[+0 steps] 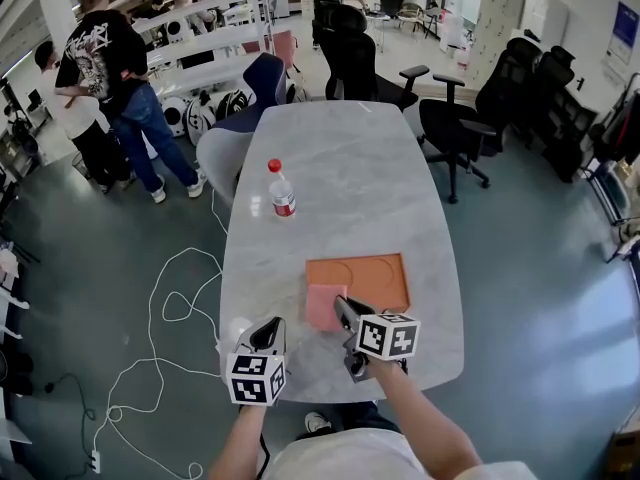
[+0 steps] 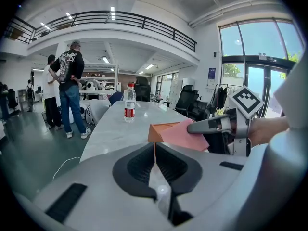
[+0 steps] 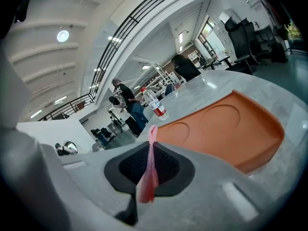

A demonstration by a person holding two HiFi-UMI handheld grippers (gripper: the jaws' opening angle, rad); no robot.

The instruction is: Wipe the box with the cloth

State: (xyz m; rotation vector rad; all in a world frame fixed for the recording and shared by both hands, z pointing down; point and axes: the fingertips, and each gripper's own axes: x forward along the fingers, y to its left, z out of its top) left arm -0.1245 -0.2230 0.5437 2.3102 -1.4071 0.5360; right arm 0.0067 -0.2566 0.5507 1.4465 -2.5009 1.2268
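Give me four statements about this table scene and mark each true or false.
1. The right gripper is shut on the cloth. True.
2. The left gripper grips the box. False: its jaws are together on nothing, apart from the box.
3. The bottle lies on its side. False: it stands upright on the table, beyond the box.
4. The box is orange, with two round hollows. True.
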